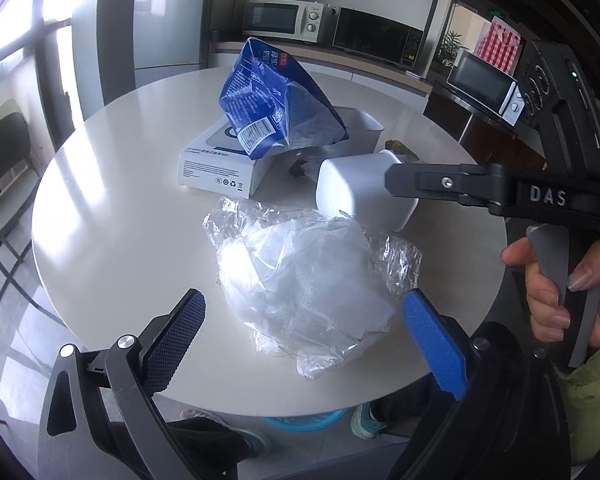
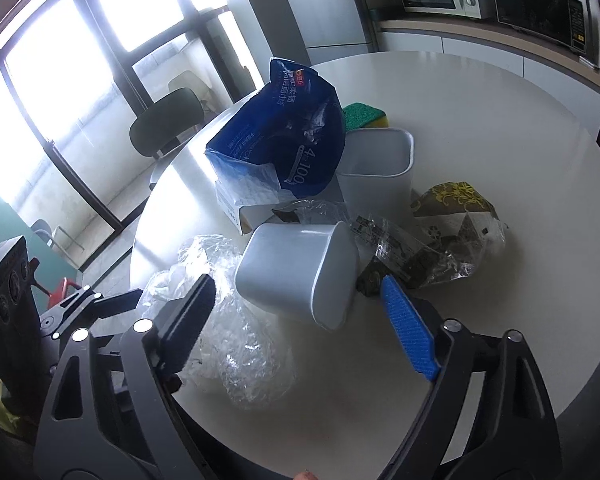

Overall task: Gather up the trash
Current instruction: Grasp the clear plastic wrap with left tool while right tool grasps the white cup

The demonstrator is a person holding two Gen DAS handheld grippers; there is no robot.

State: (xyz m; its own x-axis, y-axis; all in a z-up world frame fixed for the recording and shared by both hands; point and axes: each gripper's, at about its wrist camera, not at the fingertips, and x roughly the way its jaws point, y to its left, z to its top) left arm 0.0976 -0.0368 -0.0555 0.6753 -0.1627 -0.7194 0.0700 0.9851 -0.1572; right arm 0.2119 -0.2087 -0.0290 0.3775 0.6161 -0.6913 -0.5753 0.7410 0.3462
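We're over the round white bench now, and there's plenty of trash to pick from. Our left gripper hangs with its jaws wide, nothing between the pads, and the crumpled clear plastic wrap lies on the bench right ahead of them. Our right gripper also has its jaws apart and empty, lined up on the small white tub lying tipped on its side, which touches the wrap's far edge.

Behind that, the blue tissue bag slumps over a white carton, with an upright white bin just beside it. In the right view a green-and-yellow sponge peeks out behind the bag, and a crinkled patterned wrapper lies right of the tub.

To do this well, we'd judge the left should go for the thick middle of the wrap: thin film slips out of the pads if we pinch only an edge. The right needs to straddle the tub's wall squarely, since a smooth tub on its side could well roll or skid away. Careful too that the two grippers don't crowd each other, as their targets are touching.
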